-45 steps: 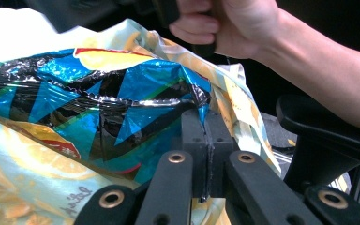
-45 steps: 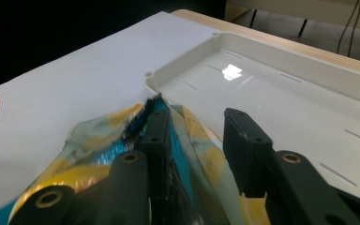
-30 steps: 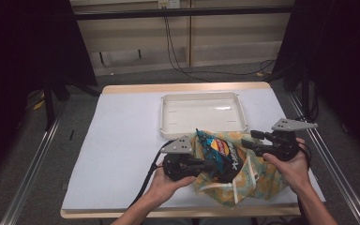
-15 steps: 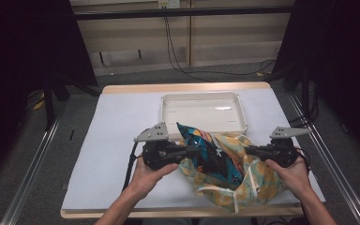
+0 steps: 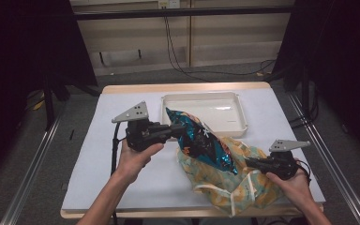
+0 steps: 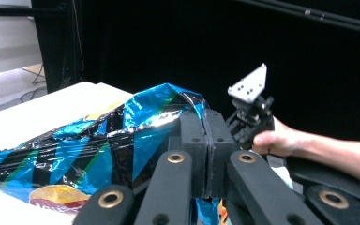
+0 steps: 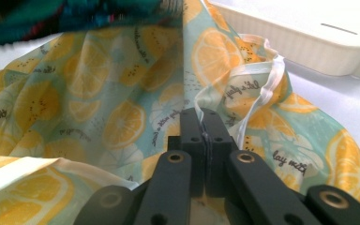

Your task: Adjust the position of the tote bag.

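Black jaws of the left gripper (image 5: pixel 180 132) are clenched on the upper edge of a blue foil chip bag (image 5: pixel 201 140), lifted half out of a lemon-print fabric bag (image 5: pixel 236 185). The right gripper (image 5: pixel 252 162) is clamped on that bag's cloth by its white drawstring (image 7: pixel 262 96). Both bags sit near the desk's (image 5: pixel 98 154) front right corner; a white tray (image 5: pixel 236 115) lies toward the rear edge.

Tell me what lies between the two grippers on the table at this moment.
In the high view, the blue foil snack bag, clamped by the left gripper, and the lemon-print cloth bag, pinched by the right gripper, span that stretch.
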Action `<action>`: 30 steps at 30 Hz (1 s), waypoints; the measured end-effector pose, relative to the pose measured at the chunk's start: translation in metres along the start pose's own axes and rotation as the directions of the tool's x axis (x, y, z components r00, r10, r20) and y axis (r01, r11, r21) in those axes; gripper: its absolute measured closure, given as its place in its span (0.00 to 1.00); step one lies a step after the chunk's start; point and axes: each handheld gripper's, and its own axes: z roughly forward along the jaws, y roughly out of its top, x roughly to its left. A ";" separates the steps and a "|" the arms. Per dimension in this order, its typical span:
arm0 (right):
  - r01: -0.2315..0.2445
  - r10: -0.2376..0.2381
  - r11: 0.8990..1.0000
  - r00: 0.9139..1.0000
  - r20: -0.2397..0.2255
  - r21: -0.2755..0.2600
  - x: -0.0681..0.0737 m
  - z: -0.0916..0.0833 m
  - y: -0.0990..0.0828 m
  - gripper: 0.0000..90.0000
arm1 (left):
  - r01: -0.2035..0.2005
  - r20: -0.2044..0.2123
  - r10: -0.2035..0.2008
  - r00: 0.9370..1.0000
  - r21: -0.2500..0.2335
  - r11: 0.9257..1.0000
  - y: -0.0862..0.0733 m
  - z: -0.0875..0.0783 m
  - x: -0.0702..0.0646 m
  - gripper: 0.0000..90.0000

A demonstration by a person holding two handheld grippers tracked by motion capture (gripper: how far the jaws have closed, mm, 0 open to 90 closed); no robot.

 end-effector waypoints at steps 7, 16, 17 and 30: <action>0.012 -0.012 1.000 1.000 -0.004 -0.024 0.003 0.000 0.002 0.85 | 0.000 -0.003 0.000 1.000 -0.001 1.000 0.012 -0.001 0.009 0.99; -0.012 0.009 0.994 1.000 -0.029 -0.112 0.005 -0.011 0.007 0.66 | -0.004 -0.011 0.004 1.000 -0.016 1.000 0.036 -0.004 0.022 0.99; -0.009 0.006 0.993 1.000 -0.028 -0.119 0.005 -0.012 0.007 0.63 | -0.008 -0.017 0.008 1.000 -0.011 1.000 0.039 -0.005 0.024 0.99; -0.004 0.000 0.989 1.000 -0.024 -0.148 0.008 -0.014 0.012 0.56 | -0.001 -0.076 -0.001 0.997 -0.028 1.000 0.059 -0.014 0.050 0.99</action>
